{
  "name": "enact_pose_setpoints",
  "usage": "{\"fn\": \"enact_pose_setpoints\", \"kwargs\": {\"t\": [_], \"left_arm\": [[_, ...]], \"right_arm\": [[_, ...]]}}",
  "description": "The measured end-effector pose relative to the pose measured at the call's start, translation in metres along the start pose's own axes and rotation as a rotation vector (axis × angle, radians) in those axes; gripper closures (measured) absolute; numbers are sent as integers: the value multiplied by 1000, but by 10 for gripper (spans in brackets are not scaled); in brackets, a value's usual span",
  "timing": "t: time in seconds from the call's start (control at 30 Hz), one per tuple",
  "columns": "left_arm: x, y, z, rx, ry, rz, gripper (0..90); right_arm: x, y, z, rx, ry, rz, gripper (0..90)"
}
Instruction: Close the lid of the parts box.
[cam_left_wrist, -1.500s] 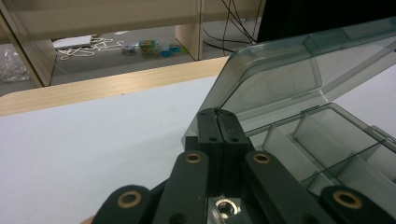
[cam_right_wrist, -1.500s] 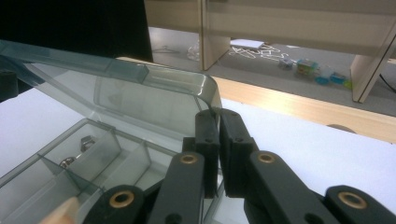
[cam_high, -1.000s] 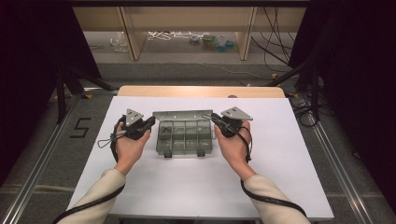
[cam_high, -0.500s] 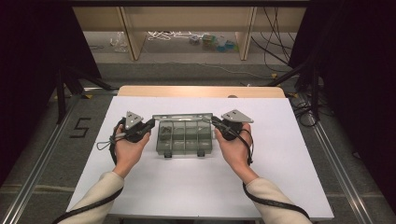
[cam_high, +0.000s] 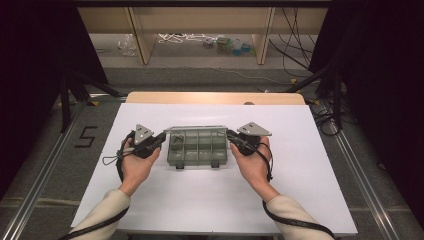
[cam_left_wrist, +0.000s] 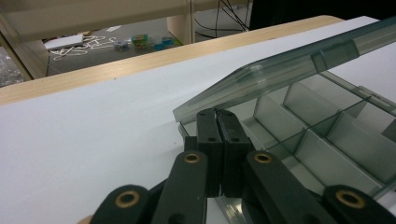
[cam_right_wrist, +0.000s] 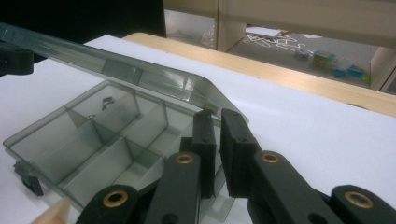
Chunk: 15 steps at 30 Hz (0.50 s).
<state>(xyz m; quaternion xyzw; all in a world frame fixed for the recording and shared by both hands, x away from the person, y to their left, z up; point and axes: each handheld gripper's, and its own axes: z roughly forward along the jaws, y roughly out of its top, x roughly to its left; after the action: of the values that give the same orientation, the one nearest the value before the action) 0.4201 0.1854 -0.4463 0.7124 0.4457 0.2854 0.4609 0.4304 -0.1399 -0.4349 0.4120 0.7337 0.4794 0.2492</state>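
Two grippers, one box, so here's the layout from big to small. Biggest thing is the table (cam_high: 310, 200), white on top with a wooden strip along the far edge. Sitting in the middle of it, right between my hands, is a see-through grey plastic box (cam_high: 197, 147) split into compartments, long side facing me. Its lid (cam_left_wrist: 289, 65) is up off the tray at a slant, not flat shut and not thrown all the way back either; in both gripper views it hangs tilted over the compartments.

My left hand (cam_high: 135, 162) is at the left end of the box and my right hand (cam_high: 255, 162) at the right end, both low over the table.

Left gripper (cam_left_wrist: 216, 114): jaws pressed tight together, nothing between them, tips tucked right at the lid's near corner, just under its edge. Whether they actually touch the lid I can't quite tell from that angle.

Right gripper (cam_right_wrist: 218, 116): jaws have just been opening, and now there's a narrow gap between them with nothing in it. Tips sit right by the lid's rounded corner on that end, over the tray's edge.

Smallest stuff: a dark latch (cam_high: 214, 164) on the front wall of the box, and what looks like a little metal bit (cam_right_wrist: 108, 101) in one far compartment, too blurry to name.
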Motion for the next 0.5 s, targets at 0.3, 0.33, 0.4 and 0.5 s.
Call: {"fn": "enact_pose_setpoints", "kwargs": {"t": [0.3,0.33,0.4,0.5], "left_arm": [[1,-10,-13,28,-20,15,900],[1,-11,-14,27,-18,7,900],[3,-11,-15,24,-20,3,900],[5,-6,-18,9,-15,-2,900]], "right_arm": [[-6,-7,-8,47,5,-18,900],[-8,-7,-10,54,-3,-24,900],[-10,-6,-11,57,-8,-8,900],[-14,-1,-14,34,-20,0,900]]}}
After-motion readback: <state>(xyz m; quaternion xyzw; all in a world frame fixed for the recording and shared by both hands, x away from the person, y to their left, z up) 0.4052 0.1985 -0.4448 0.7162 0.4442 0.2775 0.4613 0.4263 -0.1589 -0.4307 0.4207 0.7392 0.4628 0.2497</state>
